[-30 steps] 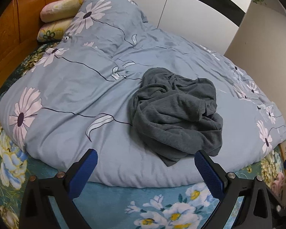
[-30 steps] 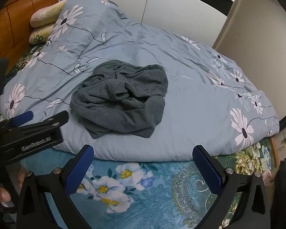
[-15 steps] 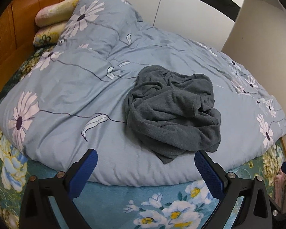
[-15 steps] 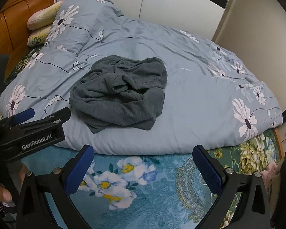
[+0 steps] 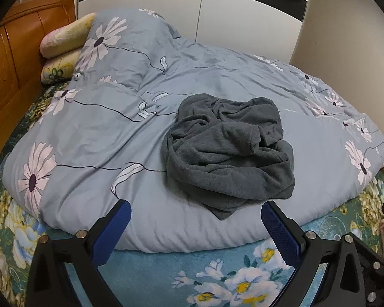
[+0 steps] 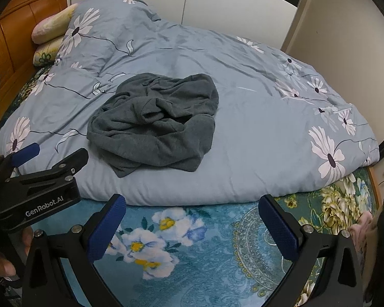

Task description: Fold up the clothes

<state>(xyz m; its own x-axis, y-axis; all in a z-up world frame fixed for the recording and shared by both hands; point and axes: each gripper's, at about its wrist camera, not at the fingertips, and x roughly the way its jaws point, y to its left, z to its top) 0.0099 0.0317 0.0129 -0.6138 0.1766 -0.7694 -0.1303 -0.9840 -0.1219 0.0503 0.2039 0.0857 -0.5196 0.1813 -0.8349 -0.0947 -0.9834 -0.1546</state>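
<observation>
A crumpled dark grey garment lies in a heap on a light blue flowered duvet, near the duvet's front edge. It also shows in the right wrist view, left of centre. My left gripper is open and empty, held just short of the garment's near tip. My right gripper is open and empty, over the bed's front edge, to the right of the garment. The left gripper's body shows at the left of the right wrist view.
The duvet covers most of a bed with a teal floral sheet. Two pillows and a wooden headboard are at far left. White wardrobe doors stand behind the bed, a beige wall at right.
Both grippers have tilted slightly, so the bed and garment sit a little lower and more centred in view. Jaws stay open. The garment has not moved.
</observation>
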